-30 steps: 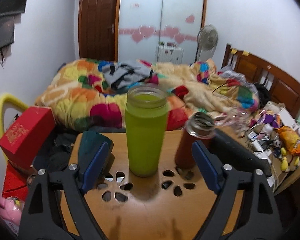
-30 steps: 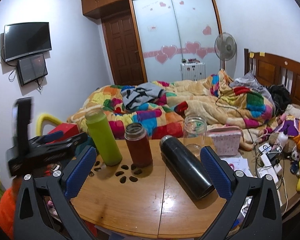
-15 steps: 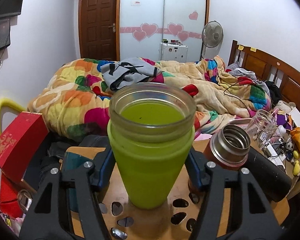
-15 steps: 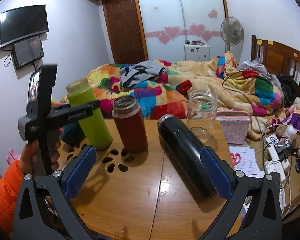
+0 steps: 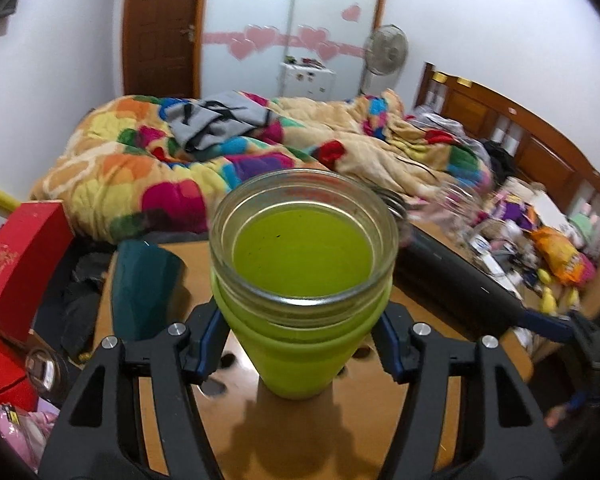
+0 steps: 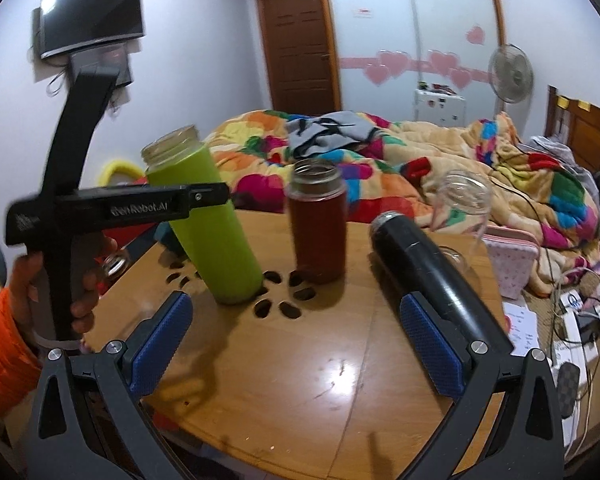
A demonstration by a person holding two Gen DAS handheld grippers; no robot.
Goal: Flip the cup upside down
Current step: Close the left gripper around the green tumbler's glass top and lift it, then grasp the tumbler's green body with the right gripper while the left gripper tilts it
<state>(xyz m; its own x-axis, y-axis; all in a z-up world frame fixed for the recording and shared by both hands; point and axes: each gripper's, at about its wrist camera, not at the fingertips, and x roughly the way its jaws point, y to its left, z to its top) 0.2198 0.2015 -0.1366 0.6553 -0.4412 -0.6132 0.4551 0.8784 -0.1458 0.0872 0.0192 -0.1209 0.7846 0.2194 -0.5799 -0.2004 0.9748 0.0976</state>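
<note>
Clamped on the green cup point(image 5: 304, 312), the left claw point(image 5: 300, 344) has its blue pads pressed against both sides of the cup's body, just under the clear glass rim. From the right wrist view the same claw point(image 6: 208, 196) reaches in from the side and grips the green cup point(image 6: 204, 224) on its upper half, while the cup leans, mouth tipped away from the red flask point(image 6: 319, 224); whether its base is touching the bench point(image 6: 300, 360) or just off it, I cannot tell. The cup's mouth is open and faces up.

The right claw point(image 6: 296, 340) hangs spread wide with nothing between its pads, low over the near part of the bench, in front of the green cup.

Relative to the green cup: the red flask stands upright just beside it, lid off. Beyond that flask lies a black flask point(image 6: 424, 264) on its side, and a clear glass jar point(image 6: 460, 204) sits behind the black flask. A dark teal cup point(image 5: 144, 280) stands on the cup's other side. Cut-out holes point(image 6: 284, 304) in the bench lie around the cup's foot.
</note>
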